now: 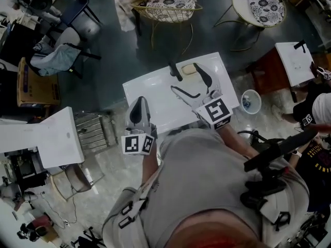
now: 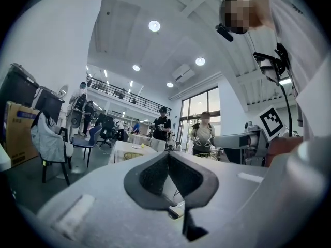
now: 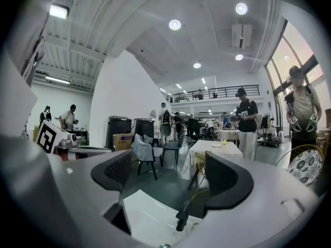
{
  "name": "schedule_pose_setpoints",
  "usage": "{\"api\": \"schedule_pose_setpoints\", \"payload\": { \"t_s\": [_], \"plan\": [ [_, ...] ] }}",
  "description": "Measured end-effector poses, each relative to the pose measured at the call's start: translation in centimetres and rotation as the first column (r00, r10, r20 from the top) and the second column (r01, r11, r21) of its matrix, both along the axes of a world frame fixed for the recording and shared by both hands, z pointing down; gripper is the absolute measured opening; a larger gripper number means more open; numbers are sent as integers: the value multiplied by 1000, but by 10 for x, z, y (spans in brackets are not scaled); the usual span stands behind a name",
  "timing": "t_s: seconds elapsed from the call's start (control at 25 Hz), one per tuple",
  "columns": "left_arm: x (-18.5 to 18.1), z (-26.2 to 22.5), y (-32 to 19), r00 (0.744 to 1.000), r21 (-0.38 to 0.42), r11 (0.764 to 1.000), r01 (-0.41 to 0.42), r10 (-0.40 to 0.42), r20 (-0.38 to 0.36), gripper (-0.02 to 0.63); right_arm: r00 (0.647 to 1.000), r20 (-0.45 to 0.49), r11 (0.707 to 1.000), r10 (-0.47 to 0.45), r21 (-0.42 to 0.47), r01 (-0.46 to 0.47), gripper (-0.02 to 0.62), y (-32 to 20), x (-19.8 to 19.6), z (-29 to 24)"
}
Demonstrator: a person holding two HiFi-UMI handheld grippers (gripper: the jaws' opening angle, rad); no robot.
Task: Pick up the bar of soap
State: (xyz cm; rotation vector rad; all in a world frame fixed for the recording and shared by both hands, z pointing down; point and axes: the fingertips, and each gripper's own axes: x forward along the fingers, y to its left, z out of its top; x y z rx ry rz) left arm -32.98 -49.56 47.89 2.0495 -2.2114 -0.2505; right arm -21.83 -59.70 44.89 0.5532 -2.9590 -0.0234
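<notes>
Right claw (image 1: pixel 185 78) is wide open and empty, soap (image 1: pixel 189 69) just by its tips; probably hard, light, slippery, so I'd pinch the long sides.

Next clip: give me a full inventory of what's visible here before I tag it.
countertop: one, white, centre of the head view
faucet: one, black, at the countertop's far edge
bar of soap: one, cream, on the countertop right of the faucet
bowl: one, blue and white, right of the countertop
wire chairs: two, patterned cushions, beyond the countertop
cardboard box: one, brown, far left
left tool: one, grey, shut, empty, at the countertop's near edge
right tool: one, grey, open, gripping nothing, tips near the soap
</notes>
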Motion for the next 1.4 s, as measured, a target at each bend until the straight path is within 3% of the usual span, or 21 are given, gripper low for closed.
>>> {"api": "schedule_pose_setpoints", "payload": {
  "t_s": [0.16, 0.56, 0.68, 0.76, 0.84, 0.92, 1.0, 1.12, 1.28, 1.4],
  "plan": [
    [-6, 6, -4, 1000, -13, 1000, -7, 7, -5, 0, 999, -24, 1000, 26, 18, -26, 438, -5, 2, 0],
    [6, 7, -19, 999, -3, 999, -39, 39, -6, 0, 998, -52, 998, 46, 36, -44, 437, -19, 19, 2],
    [8, 7, -19, 999, -2, 999, -35, 35, -1, 0, 991, -132, 993, 28, 114, -13, 437, -28, 17, 12],
    [10, 8, -17, 1000, -2, 1000, -27, 27, 1, 0, 970, -239, 980, 35, 197, 14, 436, -41, 19, 29],
    [12, 8, -13, 1000, -4, 1000, -13, 13, 2, 0, 912, -404, 943, 67, 325, 74, 423, -58, 21, 55],
    [11, 9, -10, 1000, -10, 1000, 5, -5, 0, 0, 817, -564, 878, 115, 442, 181, 423, -79, 19, 85],
    [8, 9, -7, 1000, -14, 1000, 25, -25, -2, 0, 730, -671, 833, 133, 474, 284, 423, -99, 14, 116],
    [2, 11, 2, 998, -25, 998, 60, -60, -2, 0, 636, -765, 810, 101, 434, 394, 423, -121, 3, 162],
    [-8, 14, 12, 994, -47, 993, 107, -107, 2, 0, 541, -840, 810, 39, 344, 475, 423, -144, -9, 224],
    [-14, 17, 17, 990, -60, 988, 139, -139, 2, 0, 448, -894, 806, -2, 263, 530, 419, -161, -13, 280]
  ]
}}
